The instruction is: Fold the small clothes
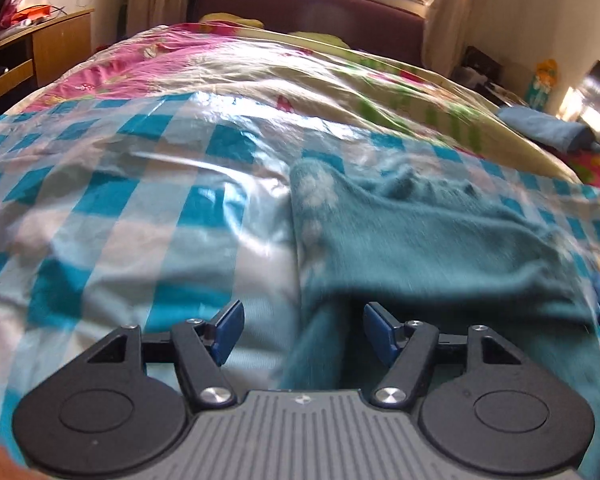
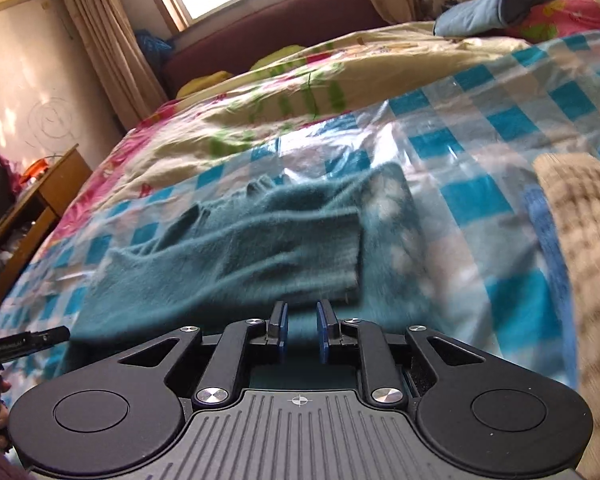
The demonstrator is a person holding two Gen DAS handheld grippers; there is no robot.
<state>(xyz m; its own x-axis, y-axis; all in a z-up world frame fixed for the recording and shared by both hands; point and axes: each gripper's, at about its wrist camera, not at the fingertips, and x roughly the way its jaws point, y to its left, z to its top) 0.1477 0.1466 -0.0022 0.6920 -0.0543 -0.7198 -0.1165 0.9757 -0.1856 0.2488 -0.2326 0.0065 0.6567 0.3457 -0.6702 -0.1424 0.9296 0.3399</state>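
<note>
A teal fluffy sweater point(image 1: 420, 240) point(image 2: 240, 248) with pale flower marks lies on the bed, a sleeve folded across its body. My left gripper point(image 1: 305, 330) is open above the sweater's near left edge, with cloth and sheet below the gap and nothing between the pads. My right gripper point(image 2: 302, 330) hangs over the sweater's near hem. Its blue pads point(image 2: 283, 326) stand a narrow gap apart, and teal cloth shows through the gap without being pinched. Both views are blurred by motion.
A shiny blue-and-white checked plastic sheet point(image 1: 140, 200) point(image 2: 480, 200) covers the floral quilt point(image 1: 220, 64). A beige knitted garment point(image 2: 580, 240) lies at the right. A folded blue garment point(image 1: 540, 126) point(image 2: 484, 8) lies farther back. A wooden desk point(image 1: 56, 44) stands left of the bed.
</note>
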